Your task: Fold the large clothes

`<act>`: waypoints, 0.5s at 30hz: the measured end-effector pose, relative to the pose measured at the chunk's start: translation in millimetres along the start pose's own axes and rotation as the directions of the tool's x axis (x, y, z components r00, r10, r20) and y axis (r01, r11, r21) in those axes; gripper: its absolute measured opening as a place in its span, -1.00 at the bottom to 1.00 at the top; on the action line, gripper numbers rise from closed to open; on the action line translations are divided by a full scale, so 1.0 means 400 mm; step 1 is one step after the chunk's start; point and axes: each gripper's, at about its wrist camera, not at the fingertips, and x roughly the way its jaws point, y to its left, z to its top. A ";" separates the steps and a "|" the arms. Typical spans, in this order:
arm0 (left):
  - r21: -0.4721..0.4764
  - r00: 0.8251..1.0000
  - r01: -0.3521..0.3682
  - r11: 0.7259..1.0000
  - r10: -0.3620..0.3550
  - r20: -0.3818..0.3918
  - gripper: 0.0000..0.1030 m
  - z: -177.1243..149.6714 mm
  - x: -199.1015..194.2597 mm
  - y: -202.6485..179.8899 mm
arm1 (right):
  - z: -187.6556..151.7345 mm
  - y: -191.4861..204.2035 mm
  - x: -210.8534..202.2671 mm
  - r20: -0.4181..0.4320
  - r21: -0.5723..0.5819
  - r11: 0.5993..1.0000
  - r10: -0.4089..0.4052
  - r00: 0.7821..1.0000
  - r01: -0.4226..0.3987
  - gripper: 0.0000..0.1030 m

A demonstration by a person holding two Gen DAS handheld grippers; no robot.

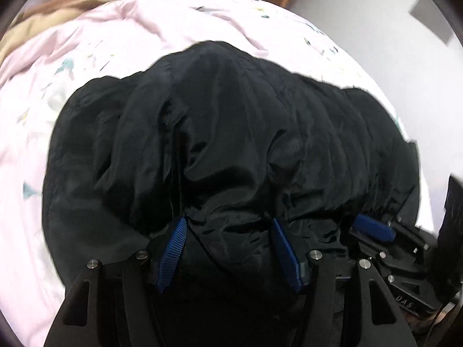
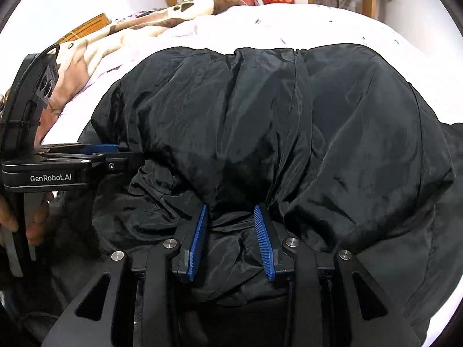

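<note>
The black jacket (image 2: 289, 121) is lying bunched on the bed (image 1: 43, 66); the left tool (image 1: 228, 225) and right tool (image 2: 231, 212) are each clamping its near edge; a fold is apparently underway, calling for carrying both grips forward together.

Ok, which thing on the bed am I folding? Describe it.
Start from the pink bed cover. The black shiny jacket lies bunched on its near side, under both grippers. It is the only black item; the brown patterned blanket sits farther back.
</note>
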 end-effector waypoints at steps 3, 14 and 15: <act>-0.020 0.999 0.045 0.999 -0.045 0.020 0.19 -0.026 -0.082 0.016 | 0.003 -0.002 -0.107 0.095 0.042 0.999 0.028 0.995 -0.032 -0.33; -0.012 0.992 0.070 0.998 -0.068 0.105 0.27 -0.259 -0.411 0.088 | -0.184 -0.029 -0.503 0.267 0.075 0.997 -0.003 0.964 -0.017 -0.31; -0.006 0.992 0.066 0.998 -0.065 0.107 0.28 -0.288 -0.435 0.102 | -0.219 -0.038 -0.537 0.272 0.078 0.997 -0.023 0.962 0.002 -0.31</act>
